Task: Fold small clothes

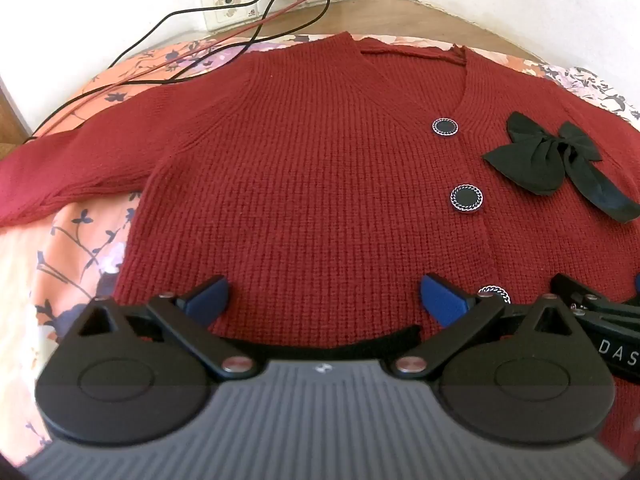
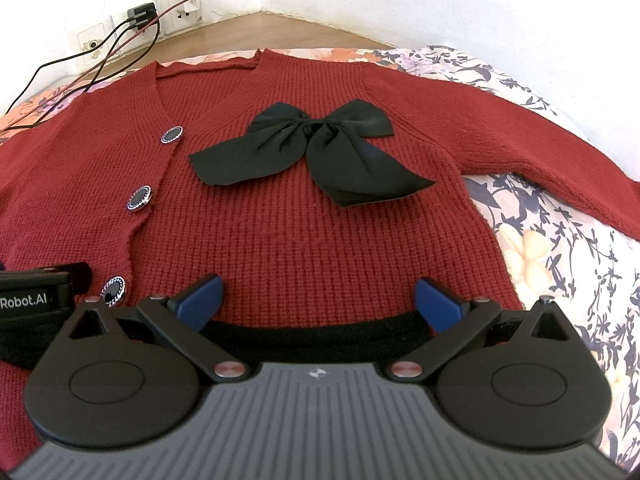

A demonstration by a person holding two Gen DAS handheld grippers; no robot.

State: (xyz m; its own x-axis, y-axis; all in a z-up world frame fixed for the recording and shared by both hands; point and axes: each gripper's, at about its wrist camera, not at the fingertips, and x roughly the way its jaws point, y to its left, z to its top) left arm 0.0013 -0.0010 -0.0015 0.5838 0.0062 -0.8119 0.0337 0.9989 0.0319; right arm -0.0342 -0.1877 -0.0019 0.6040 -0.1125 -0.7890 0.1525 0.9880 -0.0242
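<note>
1. Two claws, left claw (image 1: 324,296) and right claw (image 2: 318,298), hover with fingers apart, holding nothing, over the hem, probably to lift it.
2. Just ahead, the dark red knitted cardigan (image 1: 312,168) lies flat on the floral bed cover (image 2: 568,264), sleeves spread for folding.

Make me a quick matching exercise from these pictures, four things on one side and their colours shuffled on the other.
Things:
1. knitted cardigan
2. satin bow
3. flowered bedsheet
4. pads on the right gripper

Colours:
A. blue
B. black
C. dark red
D. peach and white with dark flowers

Pairs: 1-C, 2-B, 3-D, 4-A
</note>
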